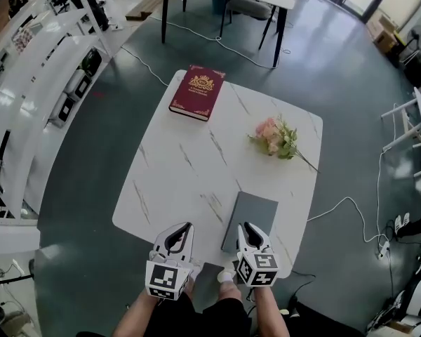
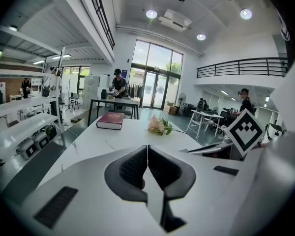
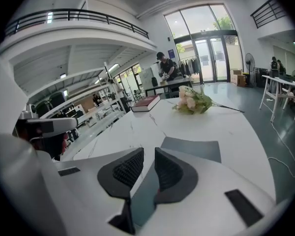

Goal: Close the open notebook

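Observation:
The grey notebook (image 1: 252,216) lies flat with its cover shut at the near right of the white marble table (image 1: 189,167). In the right gripper view it is the grey slab (image 3: 191,149) just ahead of the jaws. My right gripper (image 1: 252,233) hovers over the notebook's near edge, its jaws a narrow gap apart with nothing between them (image 3: 148,154). My left gripper (image 1: 180,234) is over the table's front edge, left of the notebook. Its pads meet at the tips with nothing between them (image 2: 147,149).
A dark red hardcover book (image 1: 198,92) lies at the far left of the table, and a bunch of pink flowers (image 1: 276,138) at the far right. A white cable (image 1: 344,206) trails over the floor to the right. White shelving (image 1: 28,83) stands on the left.

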Tool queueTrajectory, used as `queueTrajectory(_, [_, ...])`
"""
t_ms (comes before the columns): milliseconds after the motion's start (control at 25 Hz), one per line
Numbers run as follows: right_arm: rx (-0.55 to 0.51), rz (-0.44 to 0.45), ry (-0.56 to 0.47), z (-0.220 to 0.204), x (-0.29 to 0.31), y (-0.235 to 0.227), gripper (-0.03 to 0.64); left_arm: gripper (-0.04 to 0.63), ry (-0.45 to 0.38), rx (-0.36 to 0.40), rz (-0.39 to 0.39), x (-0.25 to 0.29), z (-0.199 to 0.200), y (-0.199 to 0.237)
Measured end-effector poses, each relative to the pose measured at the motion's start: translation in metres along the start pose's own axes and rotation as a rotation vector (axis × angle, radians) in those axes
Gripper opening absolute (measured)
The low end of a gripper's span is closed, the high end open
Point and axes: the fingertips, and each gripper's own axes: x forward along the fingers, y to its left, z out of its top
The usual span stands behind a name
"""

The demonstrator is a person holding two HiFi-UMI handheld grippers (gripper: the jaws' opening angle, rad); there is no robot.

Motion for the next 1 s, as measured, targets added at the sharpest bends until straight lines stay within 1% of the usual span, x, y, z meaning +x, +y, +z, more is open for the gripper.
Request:
queueTrajectory(200, [-0.016,-0.022,-0.068,0.033,-0.032,-0.004,0.083,0.025,-0.048,0.032,-0.030,-0.012,0.029,-0.020])
queueTrajectory(440, [-0.032,-0.053,-0.163,0.074,-0.076,-0.001,0.081,0.025,-0.133,0.066,-0.060,-0.031,0.078,-0.037])
queueTrajectory(560, [-0.040,-0.066,-0.210,0.090,-0.095,0.000,0.078,0.025,-0.164,0.084,-0.072,-0.039,0.095,-0.046])
queueTrajectory(800, [-0.041,-0.086,-0.300,0.114,-0.137,0.007,0.072,0.025,-0.221,0.131,-0.114,-0.055,0.127,-0.064])
queueTrajectory(1000, [-0.047,-0.119,-0.370,0.122,-0.173,0.008,0.064,0.025,-0.256,0.163,-0.152,-0.065,0.144,-0.080])
